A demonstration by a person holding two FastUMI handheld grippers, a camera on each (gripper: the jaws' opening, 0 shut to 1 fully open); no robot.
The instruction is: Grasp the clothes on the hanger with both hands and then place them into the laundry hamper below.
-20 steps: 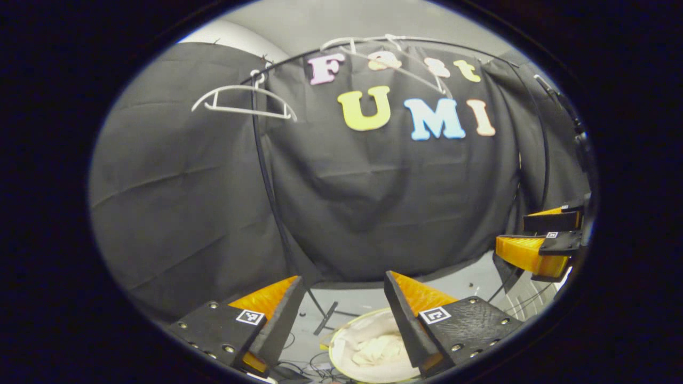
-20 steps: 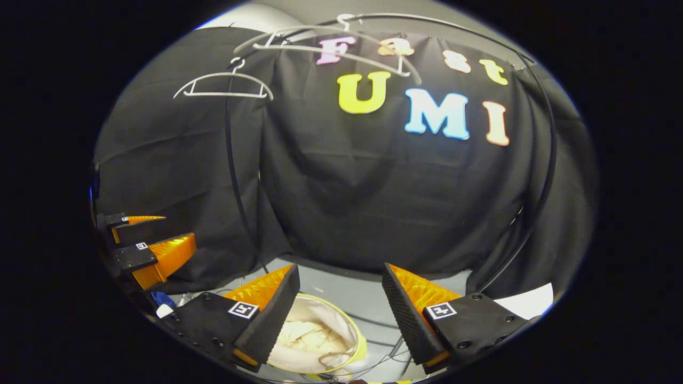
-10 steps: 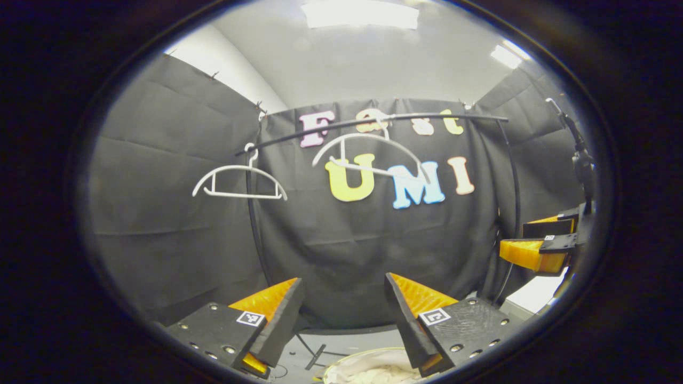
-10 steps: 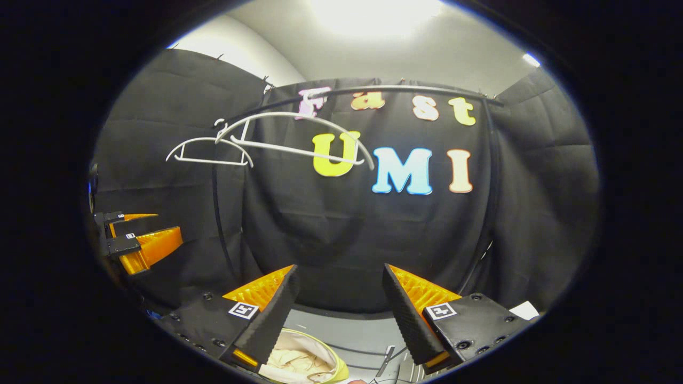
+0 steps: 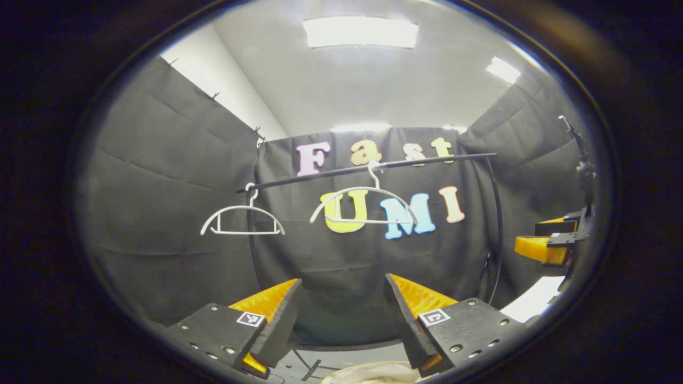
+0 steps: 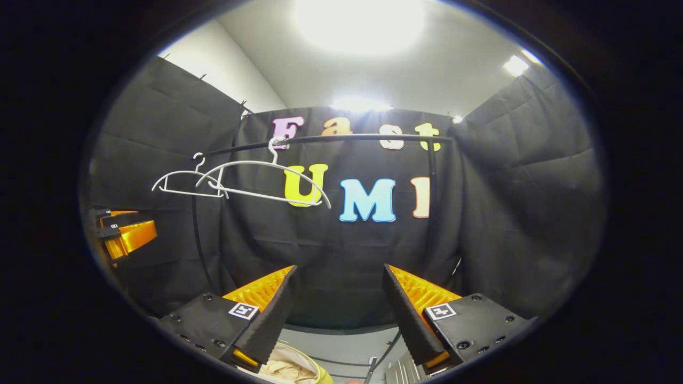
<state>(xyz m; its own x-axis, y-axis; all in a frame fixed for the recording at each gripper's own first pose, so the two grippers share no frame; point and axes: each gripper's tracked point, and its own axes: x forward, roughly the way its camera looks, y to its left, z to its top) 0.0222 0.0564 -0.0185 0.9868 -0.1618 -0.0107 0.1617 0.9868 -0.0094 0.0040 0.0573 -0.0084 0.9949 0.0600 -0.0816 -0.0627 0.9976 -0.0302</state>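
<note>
Below the rail [image 5: 368, 168], two bare hangers [image 5: 364, 205] hang; cream clothes [image 6: 283, 369] lie in the hamper [image 6: 320, 375]. Both hand-held grippers, left [image 5: 341, 309] and right [image 6: 339, 304], are released, empty: task apparently done.

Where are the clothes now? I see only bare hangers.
The clothes lie in the hamper on the floor, at the bottom of the right gripper view, just under its left finger.

Your count in the booth
You have two bare hangers [image 5: 243, 220] [image 5: 364, 205], one rail [image 5: 368, 167], one hamper [image 6: 291, 368], two grippers [image 5: 341, 320] [image 6: 339, 314].
</note>
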